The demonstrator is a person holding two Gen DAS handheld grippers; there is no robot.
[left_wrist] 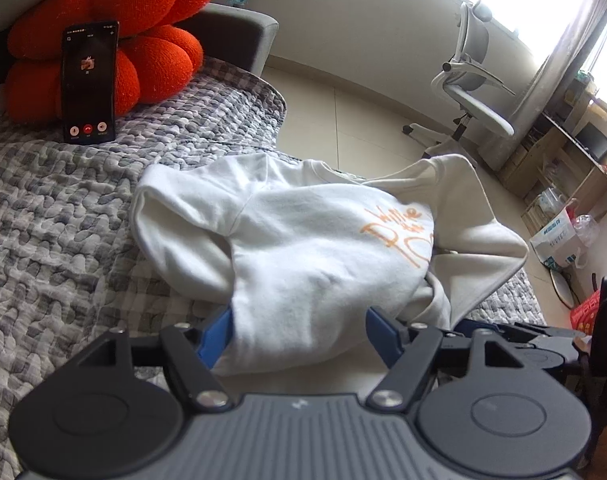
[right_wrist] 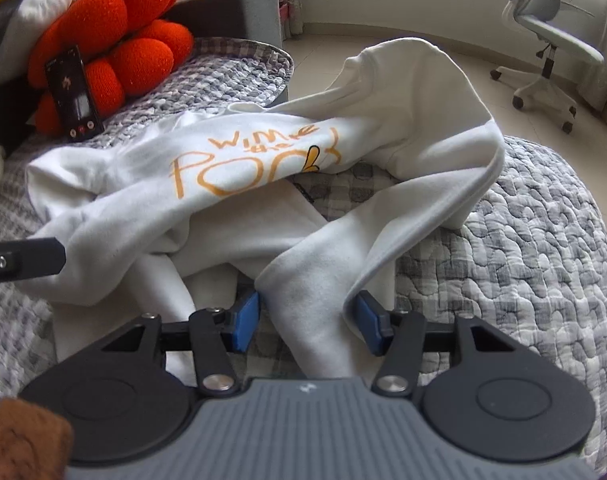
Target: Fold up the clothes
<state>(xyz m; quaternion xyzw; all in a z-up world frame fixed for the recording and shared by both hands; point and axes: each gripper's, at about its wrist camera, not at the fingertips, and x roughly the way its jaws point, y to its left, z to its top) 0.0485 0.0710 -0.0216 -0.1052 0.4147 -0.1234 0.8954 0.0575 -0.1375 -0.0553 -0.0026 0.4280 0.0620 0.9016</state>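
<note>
Jaws around bunched white sweatshirt (right_wrist: 239, 184); phone (left_wrist: 89, 82) against orange cushion (left_wrist: 143, 12).

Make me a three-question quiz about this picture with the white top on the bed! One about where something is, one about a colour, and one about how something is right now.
1. Where is the phone?
A. On the floor
B. Propped against the red cushion
C. On the office chair

2. What colour is the writing on the white sweatshirt?
A. Orange
B. Green
C. Black

3. How is the sweatshirt lying on the checked quilt?
A. Folded into a neat square
B. Hanging on a hanger
C. Rumpled, sleeves sprawled

Answers:
1. B, it stands upright on the quilt, leaning on the cushion.
2. A, the letters across the front are orange.
3. C, the fabric is bunched, and one sleeve runs toward the right tool while the body lies between the blue pads of the left tool.
</note>
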